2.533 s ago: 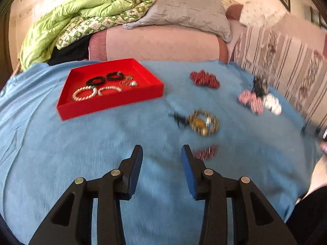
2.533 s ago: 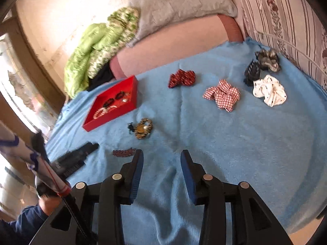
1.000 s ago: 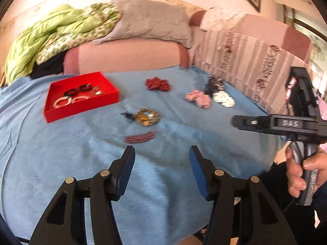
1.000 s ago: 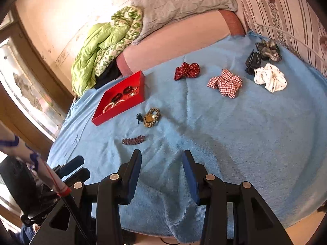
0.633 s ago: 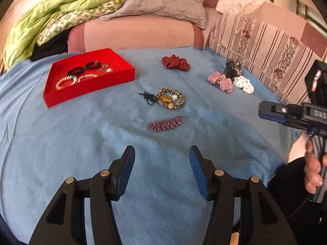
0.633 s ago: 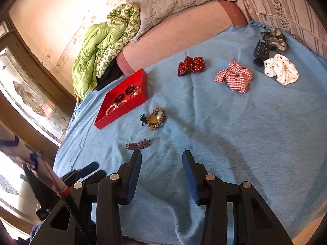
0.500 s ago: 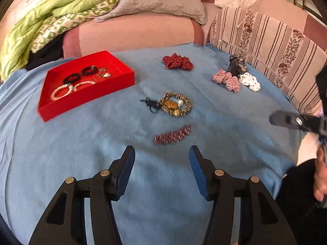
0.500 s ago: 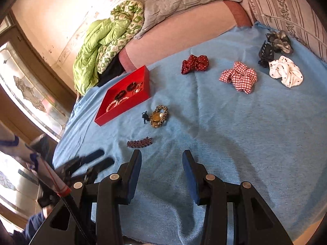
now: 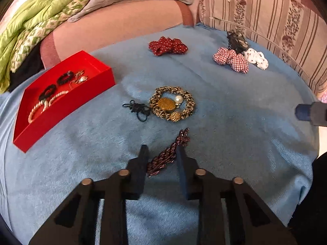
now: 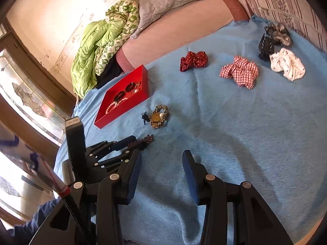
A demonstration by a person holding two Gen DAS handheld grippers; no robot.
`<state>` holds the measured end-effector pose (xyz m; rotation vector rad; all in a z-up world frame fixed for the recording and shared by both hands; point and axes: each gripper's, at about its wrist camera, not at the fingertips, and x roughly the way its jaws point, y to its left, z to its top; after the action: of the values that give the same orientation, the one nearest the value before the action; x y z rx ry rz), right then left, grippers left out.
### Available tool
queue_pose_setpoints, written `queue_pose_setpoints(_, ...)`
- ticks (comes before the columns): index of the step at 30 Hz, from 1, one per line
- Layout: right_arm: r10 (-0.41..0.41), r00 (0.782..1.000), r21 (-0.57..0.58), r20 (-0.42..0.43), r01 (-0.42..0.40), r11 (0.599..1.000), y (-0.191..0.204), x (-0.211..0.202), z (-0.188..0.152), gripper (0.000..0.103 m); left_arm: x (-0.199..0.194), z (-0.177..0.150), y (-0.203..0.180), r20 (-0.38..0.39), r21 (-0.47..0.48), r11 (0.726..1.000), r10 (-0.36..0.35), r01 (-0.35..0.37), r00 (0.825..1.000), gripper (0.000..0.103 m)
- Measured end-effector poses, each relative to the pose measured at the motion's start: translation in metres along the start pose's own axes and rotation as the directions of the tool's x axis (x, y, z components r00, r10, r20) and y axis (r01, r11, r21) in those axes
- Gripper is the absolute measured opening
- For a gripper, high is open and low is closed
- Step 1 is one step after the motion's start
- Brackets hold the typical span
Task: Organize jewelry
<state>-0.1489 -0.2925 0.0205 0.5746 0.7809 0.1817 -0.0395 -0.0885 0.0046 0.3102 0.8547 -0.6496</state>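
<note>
The left gripper [image 9: 161, 153] is down low on the blue blanket [image 9: 235, 122]. Its two fingers are a little apart, one on each side of the dark red sparkly hair clip [image 9: 169, 153], which lies flat on the blanket between them. I cannot tell if the fingers touch it. The right gripper [image 10: 161, 159] is wide apart and holds nothing. Just past the clip lies a spotted ring [image 9: 172, 105] with gold earrings inside. The red tray [image 9: 61, 112] sits off to the left with pearls [image 9: 47, 104] in it. Cloth hair ties [image 9: 231, 59] lie far back.
</note>
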Motion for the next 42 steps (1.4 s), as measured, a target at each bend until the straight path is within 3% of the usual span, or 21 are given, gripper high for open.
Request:
queue_pose_setpoints(3,0.012,1.000,0.023,-0.018,-0.011,1.000,-0.001,0.011,0.005,0.045,-0.011,-0.001,0.017,-0.007,-0.071,0.996,-0.055,0.054,0.998,0.012)
queue_pose_setpoints(13,-0.010,0.998,0.070,-0.060,0.014,0.997,-0.001,0.075,0.062,0.045,-0.027,-0.006,0.064,0.029,-0.193,0.976,-0.093,0.097,0.995,0.011)
queue_pose_setpoints(18,-0.022,0.996,0.096,-0.088,0.030,0.995,-0.007,0.106,0.076,0.045,-0.027,-0.006,0.073,0.037,-0.225,0.962,-0.152,0.156,0.988,0.012)
queue_pose_setpoints(20,-0.014,0.995,0.110,-0.095,0.024,0.994,-0.008,0.114,0.078,0.045,-0.026,-0.003,0.070,0.035,-0.210,0.961,-0.174,0.178,0.984,0.026)
queue_pose_setpoints(21,-0.018,0.995,0.105,-0.100,0.029,0.994,-0.007,0.118,0.079,0.045,-0.026,-0.003,0.068,0.035,-0.202,0.963,-0.175,0.179,0.984,0.046)
queue_pose_setpoints(22,-0.032,0.993,0.088,-0.111,0.042,0.995,-0.004,0.124,0.080,0.045,-0.024,-0.003,0.066,0.036,-0.193,0.966,-0.170,0.174,0.985,0.054)
queue_pose_setpoints(25,-0.086,0.985,0.051,-0.149,0.095,0.994,-0.001,0.143,0.081,0.045,-0.018,0.002,0.059,0.021,-0.180,0.967,-0.178,0.179,0.984,0.054)
queue_pose_setpoints(27,-0.075,0.983,0.054,-0.169,0.085,0.995,-0.003,0.152,0.080,0.034,-0.014,0.003,0.054,0.011,-0.168,0.969,-0.184,0.183,0.983,0.054)
queue_pose_setpoints(28,-0.062,0.983,0.038,-0.172,0.069,0.997,-0.001,0.154,0.080,0.016,-0.012,0.003,0.051,0.003,-0.156,0.972,-0.177,0.175,0.984,0.054)
queue_pose_setpoints(29,-0.064,0.984,0.012,-0.168,0.067,0.998,0.003,0.153,0.081,0.009,-0.010,0.002,0.049,-0.002,-0.147,0.975,-0.171,0.169,0.985,0.054)
queue_pose_setpoints(32,-0.016,0.997,-0.028,-0.073,0.014,1.000,0.016,0.131,0.087,0.009,-0.003,0.001,0.045,-0.005,-0.139,0.978,-0.158,0.156,0.987,0.054)
queue_pose_setpoints(35,0.116,0.993,-0.043,0.012,-0.116,0.992,0.027,0.103,0.095,0.009,0.003,0.001,0.042,-0.007,-0.132,0.983,-0.134,0.132,0.991,0.048)
queue_pose_setpoints(37,0.225,0.973,-0.027,0.043,-0.224,0.974,0.030,0.088,0.096,0.009,0.006,0.001,0.040,-0.009,-0.125,0.987,-0.104,0.102,0.995,0.037)
queue_pose_setpoints(42,0.338,0.939,0.005,0.066,-0.339,0.941,0.028,0.073,0.095,0.009,0.008,0.003,0.047,0.000,-0.166,0.981,-0.102,0.101,0.995,0.009)
